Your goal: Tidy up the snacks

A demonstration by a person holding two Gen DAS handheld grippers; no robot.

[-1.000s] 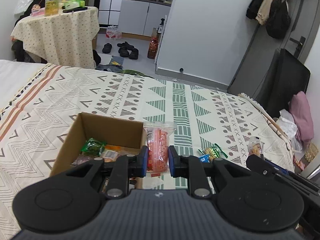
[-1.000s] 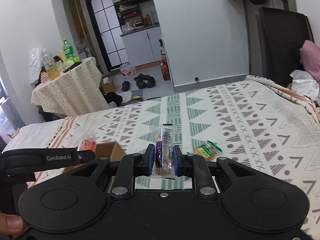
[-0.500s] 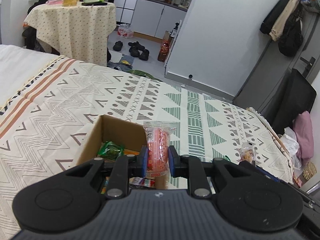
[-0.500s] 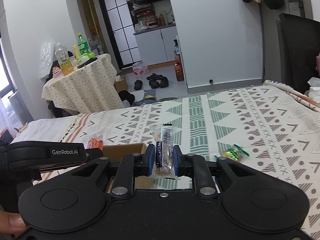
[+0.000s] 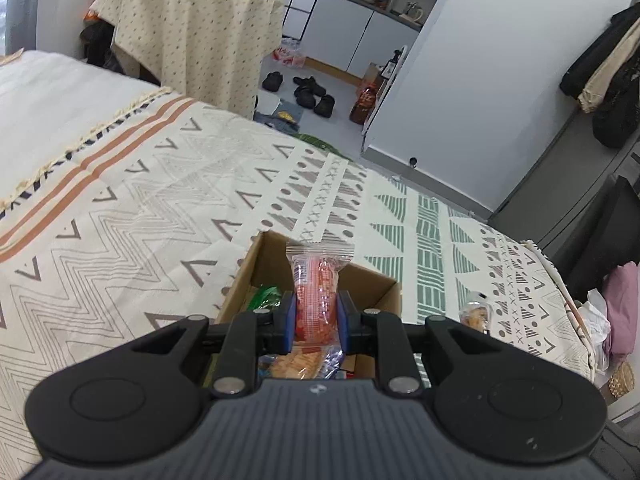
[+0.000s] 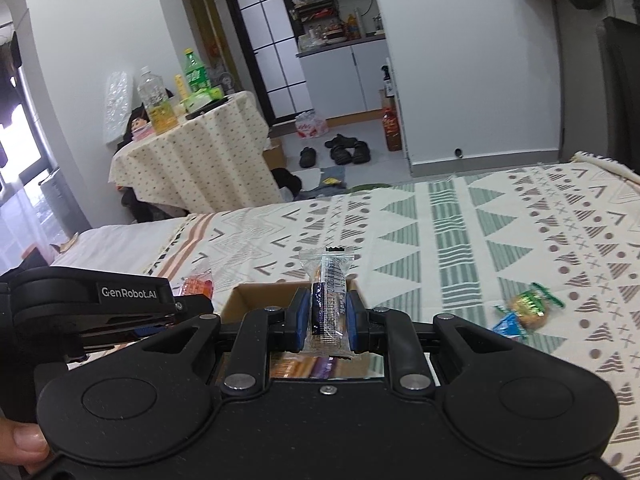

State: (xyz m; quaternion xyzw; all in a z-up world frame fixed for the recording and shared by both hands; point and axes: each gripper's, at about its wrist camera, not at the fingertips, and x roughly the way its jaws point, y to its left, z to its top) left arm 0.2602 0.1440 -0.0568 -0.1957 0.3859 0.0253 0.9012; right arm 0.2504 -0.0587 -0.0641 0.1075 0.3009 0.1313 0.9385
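My left gripper [image 5: 316, 316] is shut on a clear packet of orange-red snack [image 5: 318, 280], held upright over the open cardboard box [image 5: 268, 264]. Inside the box lie a green packet [image 5: 264, 294] and other wrapped snacks. My right gripper [image 6: 327, 320] is shut on a clear packet with a dark blue label [image 6: 328, 300], just in front of the same box [image 6: 256, 296]. The left gripper [image 6: 120, 308] shows at the left of the right wrist view with its orange packet [image 6: 198, 282]. The right gripper's packet [image 5: 476, 312] peeks in at the right of the left wrist view.
The box sits on a bed with a patterned cream, green and brown cover [image 5: 140, 220]. A loose green-wrapped snack [image 6: 526, 308] lies on the cover to the right. Beyond the bed stand a clothed round table [image 6: 192, 152] with bottles and shoes [image 6: 344, 150] on the floor.
Both grippers have carried their packets leftward across the bed until they hang over the cardboard box. The loose green snack has slid to the right in the right wrist view.
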